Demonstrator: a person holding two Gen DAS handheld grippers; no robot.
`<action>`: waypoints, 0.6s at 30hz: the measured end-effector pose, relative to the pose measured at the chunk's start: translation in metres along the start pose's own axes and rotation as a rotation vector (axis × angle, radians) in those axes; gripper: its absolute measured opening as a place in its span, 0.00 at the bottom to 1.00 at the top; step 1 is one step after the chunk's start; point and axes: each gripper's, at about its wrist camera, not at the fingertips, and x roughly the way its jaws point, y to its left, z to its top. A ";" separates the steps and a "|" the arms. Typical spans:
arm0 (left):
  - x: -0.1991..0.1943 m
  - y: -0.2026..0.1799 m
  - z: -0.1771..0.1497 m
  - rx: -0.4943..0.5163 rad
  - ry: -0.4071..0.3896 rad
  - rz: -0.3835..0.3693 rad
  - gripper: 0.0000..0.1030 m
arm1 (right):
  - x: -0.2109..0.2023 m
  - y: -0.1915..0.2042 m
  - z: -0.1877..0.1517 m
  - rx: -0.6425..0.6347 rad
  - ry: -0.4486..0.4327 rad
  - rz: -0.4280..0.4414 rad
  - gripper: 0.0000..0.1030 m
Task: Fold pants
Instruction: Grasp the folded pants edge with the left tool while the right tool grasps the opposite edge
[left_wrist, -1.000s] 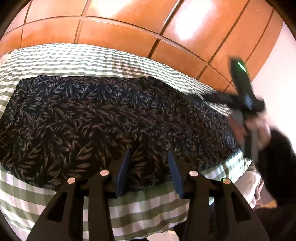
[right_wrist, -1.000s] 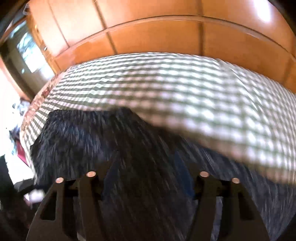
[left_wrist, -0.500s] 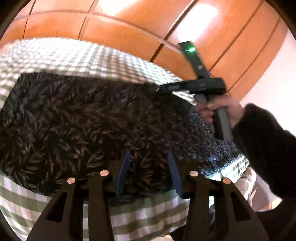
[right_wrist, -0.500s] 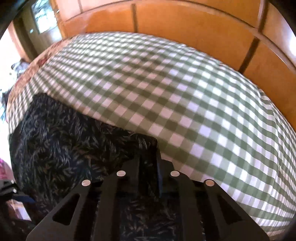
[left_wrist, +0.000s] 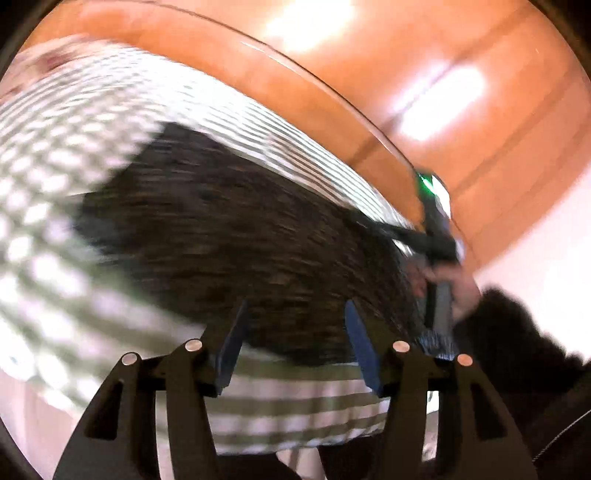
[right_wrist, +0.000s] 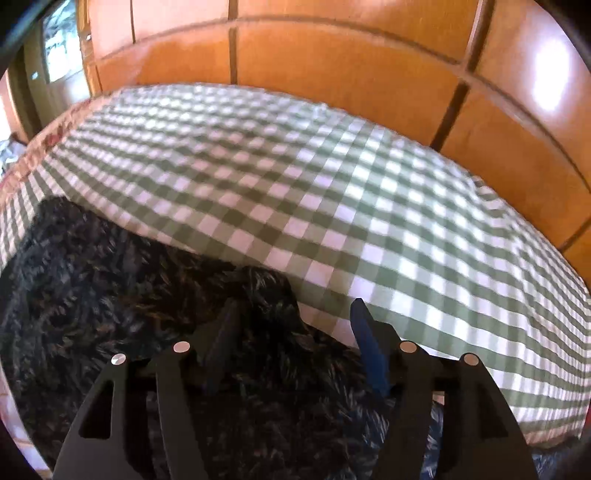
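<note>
Dark leaf-print pants (left_wrist: 240, 240) lie spread on a green-and-white checked bed cover (left_wrist: 74, 155); this view is motion-blurred. My left gripper (left_wrist: 295, 332) hovers over the pants' near edge. Its jaws are opening, and the pads press on nothing. In the right wrist view a folded corner of the pants (right_wrist: 266, 291) sits between the spread jaws of my right gripper (right_wrist: 293, 328), which are opening with the pads clear of the cloth. The left wrist view also shows the right gripper (left_wrist: 436, 236) at the pants' right end, held by a hand (left_wrist: 456, 288) in a dark sleeve (left_wrist: 517, 332).
Orange wooden panelling (right_wrist: 332, 66) rises behind the bed. The checked cover (right_wrist: 332, 206) stretches bare to the right of the pants. The near bed edge (left_wrist: 295, 417) drops off below the left gripper. A bright opening (right_wrist: 59, 55) shows at far left.
The right gripper, shut on the pants' corner half a second ago, has opened and let it go. The left gripper has swung sideways with its jaws spreading wider, blurring its view.
</note>
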 end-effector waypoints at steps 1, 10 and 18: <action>-0.007 0.010 0.000 -0.027 -0.013 0.015 0.52 | -0.010 0.003 0.000 0.005 -0.029 -0.005 0.59; -0.020 0.067 0.013 -0.245 -0.073 0.041 0.67 | -0.039 0.087 -0.014 -0.109 -0.037 0.251 0.59; 0.005 0.105 0.034 -0.418 -0.089 0.054 0.23 | -0.017 0.135 -0.012 -0.138 0.019 0.270 0.59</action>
